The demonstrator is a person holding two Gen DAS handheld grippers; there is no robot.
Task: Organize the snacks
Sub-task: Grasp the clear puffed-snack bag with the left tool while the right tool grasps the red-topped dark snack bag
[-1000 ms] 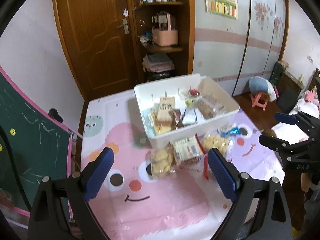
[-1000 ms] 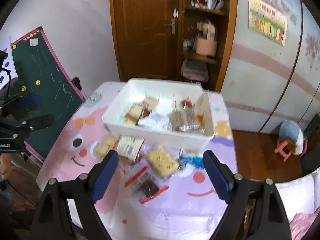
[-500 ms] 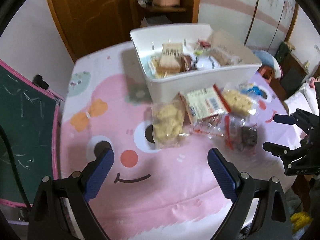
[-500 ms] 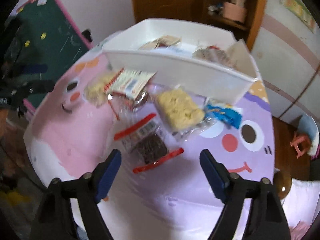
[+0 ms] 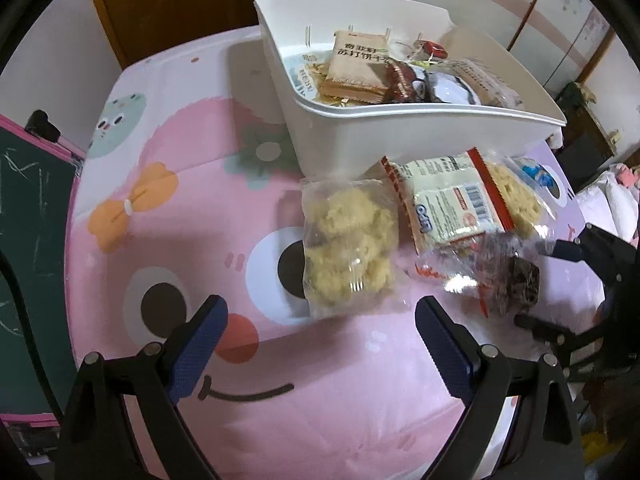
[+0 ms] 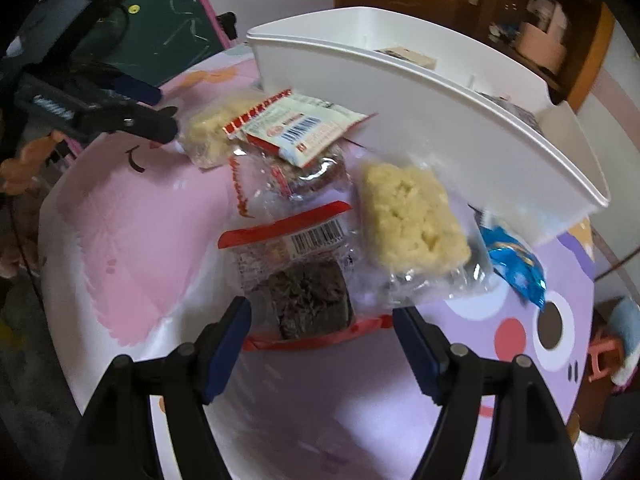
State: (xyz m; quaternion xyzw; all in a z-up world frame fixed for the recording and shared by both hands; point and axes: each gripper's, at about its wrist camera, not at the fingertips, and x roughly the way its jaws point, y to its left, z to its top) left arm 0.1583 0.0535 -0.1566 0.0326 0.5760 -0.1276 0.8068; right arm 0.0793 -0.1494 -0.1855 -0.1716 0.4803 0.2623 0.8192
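Hovering open and empty, my right claw had the dark brownie packet just ahead between its fingers, nearer than my open, empty left claw.

I see a table under a pink and purple cartoon-face cloth; on it a white bin of packets; just before the bin a loose cluster: clear bag of pale puffs, red-edged white packet lying over others, yellow crisp cake, dark brownie packet, small blue wrapper.
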